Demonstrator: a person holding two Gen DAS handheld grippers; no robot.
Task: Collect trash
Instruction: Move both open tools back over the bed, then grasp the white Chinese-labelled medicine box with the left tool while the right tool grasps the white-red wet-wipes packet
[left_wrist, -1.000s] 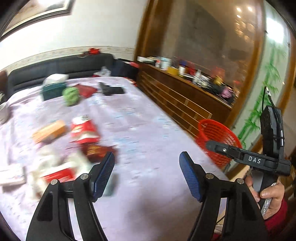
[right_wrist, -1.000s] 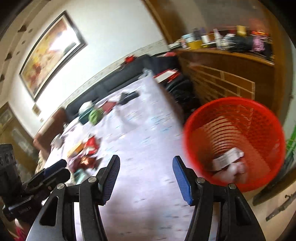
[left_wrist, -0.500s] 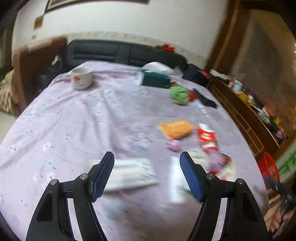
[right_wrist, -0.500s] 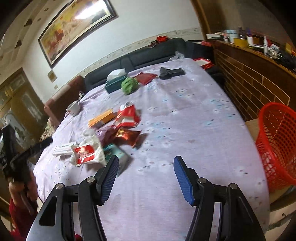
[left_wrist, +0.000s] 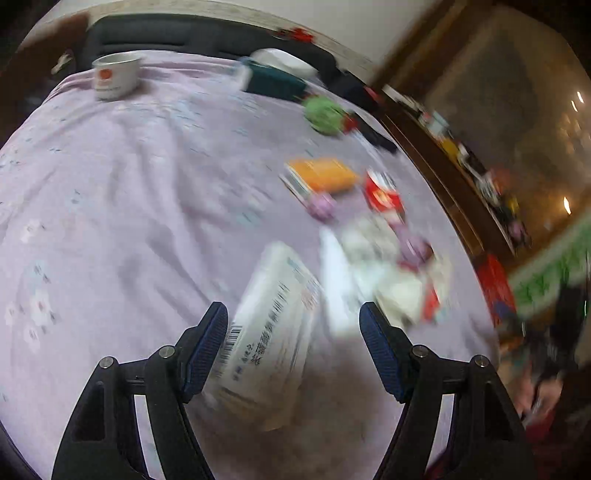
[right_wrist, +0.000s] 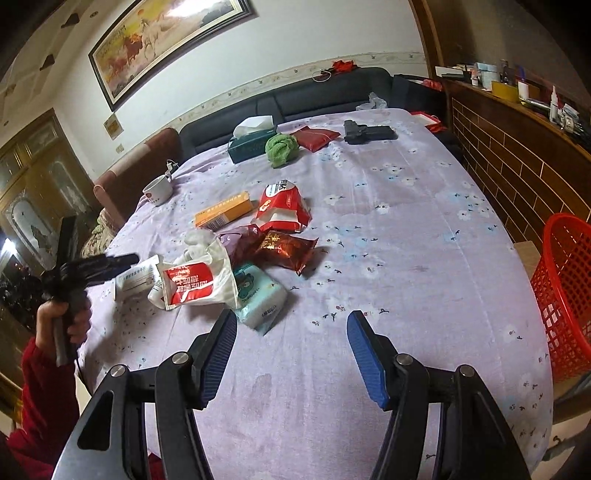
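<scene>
Hovering with jaws spread and empty, the left gripper (left_wrist: 291, 350) has the white box (left_wrist: 273, 332) lying between its pads, long axis running away from it, much nearer than the open right gripper (right_wrist: 291, 354) or far red basket (right_wrist: 565, 295).

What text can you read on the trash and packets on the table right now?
Nothing reads cleanly.
White box: barcode and Chinese print, blurred.
Red-and-white packet: white Chinese characters, too distorted to read.
Orange box: print too small.
Teal tissue pack: print too small.
Mug: red logo, no legible words.
</scene>
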